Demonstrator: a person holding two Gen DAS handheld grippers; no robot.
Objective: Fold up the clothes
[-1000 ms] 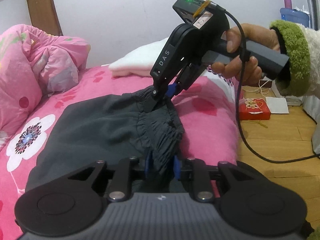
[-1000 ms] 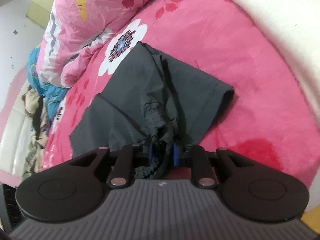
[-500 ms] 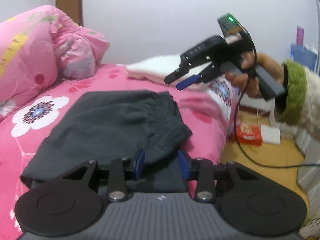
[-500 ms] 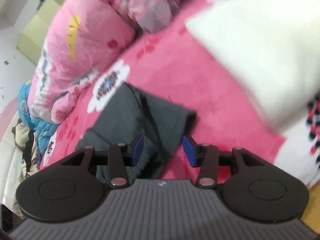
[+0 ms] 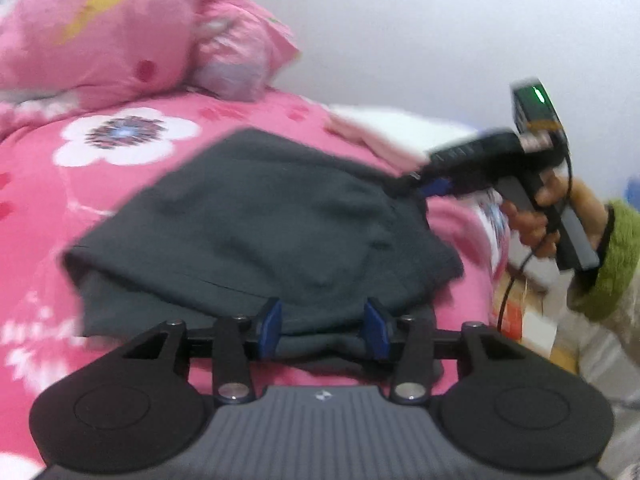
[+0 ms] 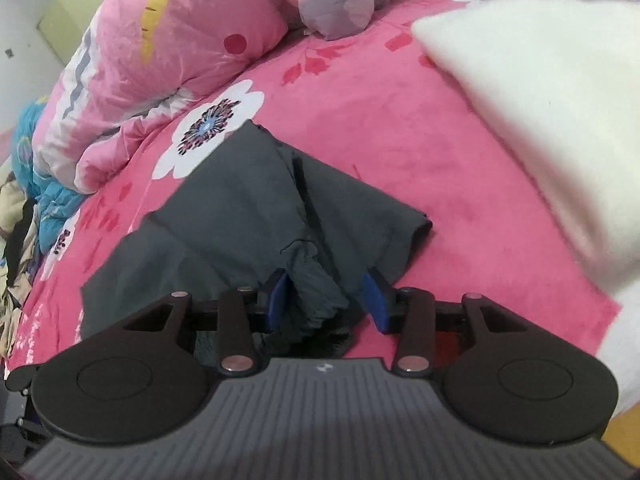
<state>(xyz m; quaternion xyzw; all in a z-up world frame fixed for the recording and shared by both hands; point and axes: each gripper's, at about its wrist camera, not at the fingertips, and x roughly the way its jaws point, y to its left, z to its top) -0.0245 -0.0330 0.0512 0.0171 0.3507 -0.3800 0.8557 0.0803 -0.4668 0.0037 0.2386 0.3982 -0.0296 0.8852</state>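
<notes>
The bed point(image 6: 400, 128), under a pink flowered cover, is filling most of both views. A bunched pink quilt point(image 6: 168, 52) is sitting in the upper left of the frame, a white folded blanket point(image 6: 552, 120) at the upper right, its far edge blurring out. A pale wall point(image 5: 420, 40) is showing behind in the left wrist view, which is smeared throughout.

The dark grey garment point(image 6: 248, 216) is lying folded at mid-frame on the bed; its near hem is passing out of sight behind both grippers' bodies.

The left gripper point(image 5: 322, 326) is standing wide, cloth lying between the jaws, ungripped. The right gripper point(image 6: 326, 300) is likewise spread wide over the gathered waistband. A hand point(image 5: 552, 208) in a green cuff is holding it at right.
</notes>
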